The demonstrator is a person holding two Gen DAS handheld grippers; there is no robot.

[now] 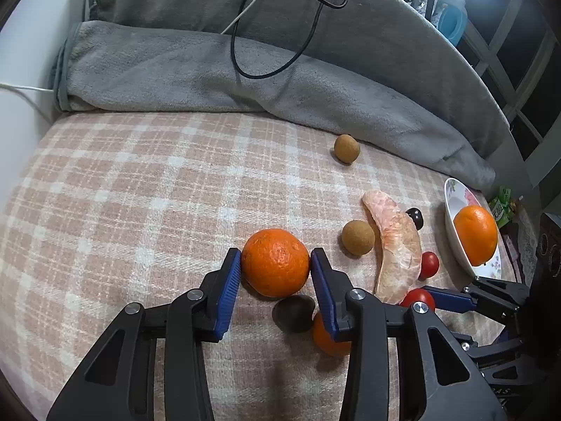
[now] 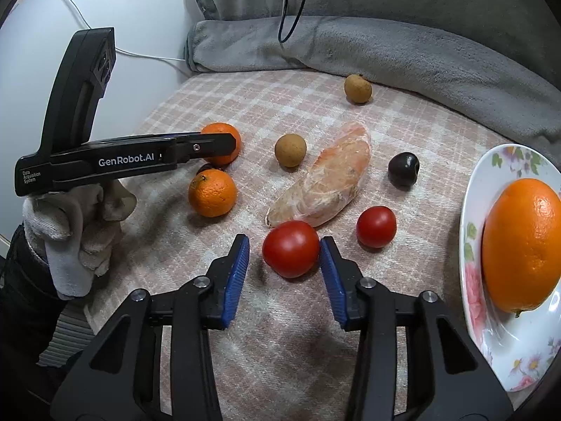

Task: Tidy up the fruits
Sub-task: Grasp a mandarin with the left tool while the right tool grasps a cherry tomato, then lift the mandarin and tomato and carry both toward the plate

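Note:
My left gripper (image 1: 275, 263) is shut on a tangerine (image 1: 275, 262) that rests on the checked cloth; the tangerine also shows behind that gripper in the right wrist view (image 2: 229, 137). My right gripper (image 2: 284, 258) is open around a large red tomato (image 2: 291, 248), whose right side touches one pad while a gap shows on its left. A floral plate (image 2: 473, 273) at the right holds a big orange (image 2: 522, 244). Loose on the cloth lie a second tangerine (image 2: 212, 193), a pomelo segment (image 2: 324, 180), a small tomato (image 2: 376, 226), a dark fruit (image 2: 403, 169) and two longans (image 2: 290, 149) (image 2: 357, 88).
A folded grey blanket (image 1: 245, 73) runs along the back of the checked cloth (image 1: 122, 193), with black and white cables (image 1: 280, 35) hanging over it. Another dark fruit (image 1: 293, 312) lies under my left gripper. A white wall is at the left.

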